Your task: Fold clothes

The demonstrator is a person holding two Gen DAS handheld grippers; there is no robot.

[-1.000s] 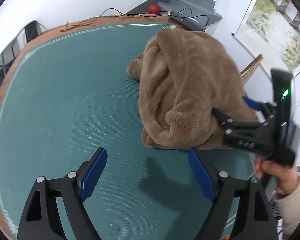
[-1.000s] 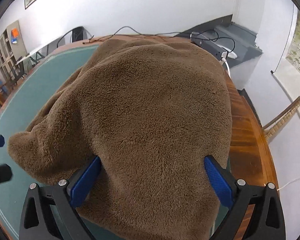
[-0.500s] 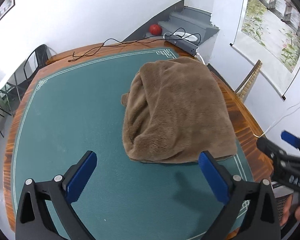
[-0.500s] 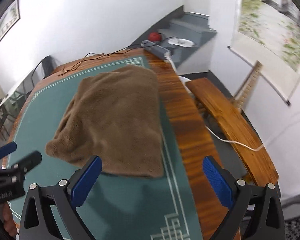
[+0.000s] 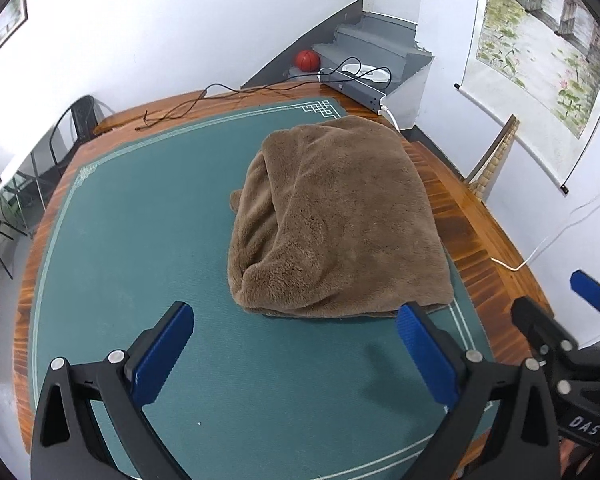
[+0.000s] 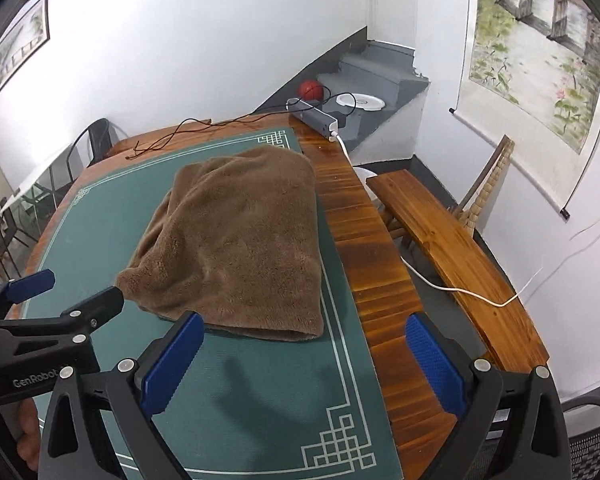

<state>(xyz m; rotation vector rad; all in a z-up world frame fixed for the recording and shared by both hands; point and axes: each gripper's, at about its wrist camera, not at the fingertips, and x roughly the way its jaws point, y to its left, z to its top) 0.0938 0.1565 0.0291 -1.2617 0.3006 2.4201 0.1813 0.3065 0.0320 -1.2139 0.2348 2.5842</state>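
A brown fleece garment (image 5: 336,220) lies folded in a thick bundle on the green mat (image 5: 140,240), toward the mat's right side; it also shows in the right wrist view (image 6: 240,240). My left gripper (image 5: 296,356) is open and empty, held above the mat short of the garment's near edge. My right gripper (image 6: 304,364) is open and empty, held above the mat's near right corner, apart from the garment. Each gripper shows at the edge of the other's view.
The mat covers a wooden table (image 6: 376,280). A power strip (image 6: 312,118) and black cables (image 5: 204,98) lie at the far edge. A wooden bench (image 6: 452,248) stands to the right. A red ball (image 5: 307,60) sits on grey steps.
Both grippers have pulled back and up from the garment. The right gripper, which straddled the fleece, is now clear of it. The garment has settled flat in a folded bundle.
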